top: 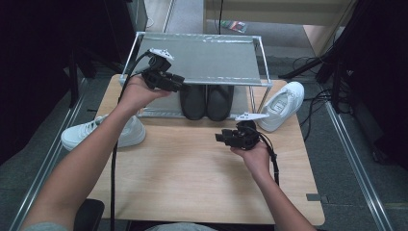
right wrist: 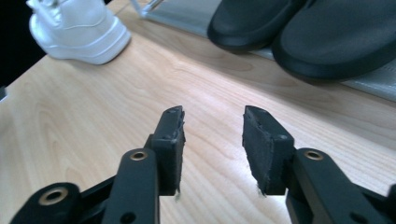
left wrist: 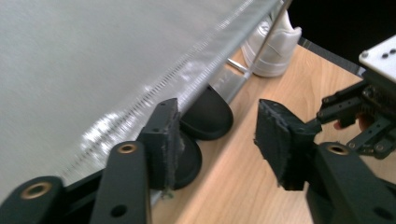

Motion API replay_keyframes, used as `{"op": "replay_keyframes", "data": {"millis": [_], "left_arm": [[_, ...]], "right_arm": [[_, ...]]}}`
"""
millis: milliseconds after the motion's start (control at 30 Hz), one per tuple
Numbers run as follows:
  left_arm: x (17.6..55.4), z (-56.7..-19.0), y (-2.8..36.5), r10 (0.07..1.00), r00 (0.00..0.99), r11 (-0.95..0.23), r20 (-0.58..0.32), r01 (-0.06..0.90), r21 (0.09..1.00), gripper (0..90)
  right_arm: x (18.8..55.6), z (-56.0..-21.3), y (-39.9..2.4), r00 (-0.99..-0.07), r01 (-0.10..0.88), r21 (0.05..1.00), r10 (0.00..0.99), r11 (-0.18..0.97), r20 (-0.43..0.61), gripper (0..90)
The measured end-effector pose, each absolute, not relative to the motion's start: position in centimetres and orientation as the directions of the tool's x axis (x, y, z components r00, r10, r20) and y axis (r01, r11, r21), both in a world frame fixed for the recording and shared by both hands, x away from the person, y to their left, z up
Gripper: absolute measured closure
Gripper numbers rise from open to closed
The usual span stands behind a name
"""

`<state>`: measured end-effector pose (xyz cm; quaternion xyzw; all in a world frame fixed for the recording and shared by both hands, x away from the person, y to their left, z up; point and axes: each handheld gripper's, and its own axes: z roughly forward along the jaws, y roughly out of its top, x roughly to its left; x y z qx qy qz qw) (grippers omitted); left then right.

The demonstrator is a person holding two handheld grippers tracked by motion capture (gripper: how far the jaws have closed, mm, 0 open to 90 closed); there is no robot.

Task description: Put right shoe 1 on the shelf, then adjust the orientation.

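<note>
A pair of black slippers (top: 193, 101) (top: 220, 102) lies side by side on the lower shelf of a metal rack (top: 202, 57), toes toward me. My left gripper (top: 179, 82) hovers at the rack's front left, just beside the slippers (left wrist: 210, 116); its jaws (left wrist: 217, 135) stand open with nothing between them. My right gripper (top: 219, 138) hangs over the wooden table (top: 192, 168) in front of the rack, pointing left, open and empty (right wrist: 212, 135). In the right gripper view the slippers (right wrist: 252, 21) are a short way beyond its fingertips.
One white sneaker (top: 103, 133) lies at the table's left edge, another (top: 283, 105) leans by the rack's right post. The rack's top shelf (left wrist: 93, 60) is bare metal. Cables trail from both grippers; dark floor surrounds the table.
</note>
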<state>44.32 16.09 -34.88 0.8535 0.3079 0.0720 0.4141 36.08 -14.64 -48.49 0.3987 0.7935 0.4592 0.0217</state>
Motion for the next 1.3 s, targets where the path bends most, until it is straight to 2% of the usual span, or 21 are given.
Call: {"op": "replay_keyframes", "data": {"millis": [233,400,700,933,1300], "left_arm": [[41.9,-35.7,16.5,0.575,0.804,-0.477,-0.151,0.479,0.737,42.8],[40.2,-36.4,16.7,0.570,0.806,-0.469,-0.159,0.478,0.743,41.4],[37.4,-38.6,17.5,0.573,0.803,-0.477,-0.165,0.490,0.729,40.0],[35.6,-40.7,18.1,0.574,0.800,-0.479,-0.175,0.501,0.721,39.7],[34.6,-42.8,19.7,0.604,0.772,-0.459,-0.198,0.540,0.705,40.1]], "right_arm": [[33.5,-48.4,-16.3,-0.723,0.560,0.779,0.625,0.282,0.293,57.3],[32.6,-47.5,-17.3,-0.724,0.549,0.794,0.623,0.260,0.296,52.8],[31.1,-46.8,-18.3,-0.750,0.515,0.810,0.604,0.279,0.269,50.1],[31.1,-47.0,-19.4,-0.730,0.527,0.809,0.626,0.262,0.272,49.8],[31.6,-47.2,-18.5,-0.747,0.521,0.800,0.612,0.299,0.258,49.7]]}}
